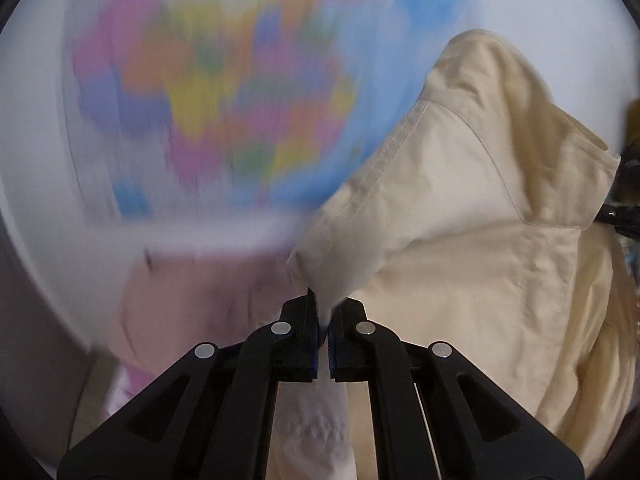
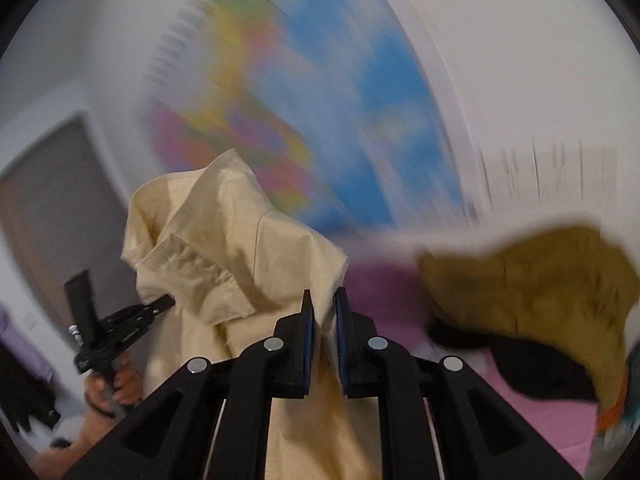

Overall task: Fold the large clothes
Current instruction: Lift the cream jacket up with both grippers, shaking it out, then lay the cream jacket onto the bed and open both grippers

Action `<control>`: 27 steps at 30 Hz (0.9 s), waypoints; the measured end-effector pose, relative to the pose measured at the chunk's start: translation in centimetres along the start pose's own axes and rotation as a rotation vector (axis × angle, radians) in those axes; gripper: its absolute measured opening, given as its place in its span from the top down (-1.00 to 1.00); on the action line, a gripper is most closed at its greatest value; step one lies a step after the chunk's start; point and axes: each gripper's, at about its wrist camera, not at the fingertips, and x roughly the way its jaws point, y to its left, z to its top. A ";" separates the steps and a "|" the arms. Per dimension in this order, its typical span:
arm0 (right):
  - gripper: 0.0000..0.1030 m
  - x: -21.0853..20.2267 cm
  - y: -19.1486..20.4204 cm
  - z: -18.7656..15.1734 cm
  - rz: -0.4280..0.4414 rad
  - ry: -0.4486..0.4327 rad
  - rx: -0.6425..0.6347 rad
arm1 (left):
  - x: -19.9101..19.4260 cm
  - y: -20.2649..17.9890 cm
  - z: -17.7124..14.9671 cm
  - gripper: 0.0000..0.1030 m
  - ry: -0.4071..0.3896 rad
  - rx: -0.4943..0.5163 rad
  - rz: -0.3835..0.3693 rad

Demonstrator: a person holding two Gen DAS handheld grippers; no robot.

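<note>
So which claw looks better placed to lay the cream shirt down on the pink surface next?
Probably right. Both claws pinch the cream shirt, but the right claw looks onto the pink surface beside the mustard garment; the left claw faces mostly wall.

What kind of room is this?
Probably a bedroom at home: a colourful wall map, a pink sheet strewn with clothes, and a door.

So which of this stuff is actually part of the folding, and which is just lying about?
In the job:
- cream shirt, held up off the bed
- left gripper, jaws shut on it
- right gripper, jaws shut on it

Lying about:
- mustard garment
- black garment
- pink bedding
- colourful wall map, blurred
</note>
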 end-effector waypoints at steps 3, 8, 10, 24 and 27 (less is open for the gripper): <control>0.80 8.5 -6.1 -1.4 -0.048 0.146 0.146 | 10.2 0.5 -2.2 0.93 0.177 -0.053 0.016; 0.70 16.7 -11.9 -3.2 -0.143 0.256 0.258 | 18.0 0.4 -4.2 0.91 0.318 -0.047 0.044; 0.32 16.8 -13.7 -2.8 -0.189 0.250 0.311 | 19.7 0.8 -4.1 0.81 0.373 -0.049 0.050; -0.77 2.9 -8.2 -11.2 -0.217 0.331 0.033 | 6.7 -1.1 -5.4 -0.57 0.181 0.140 -0.311; -0.75 3.8 -9.9 -12.2 -0.222 0.307 0.107 | 4.8 -5.5 -7.8 -0.57 0.217 0.222 -0.489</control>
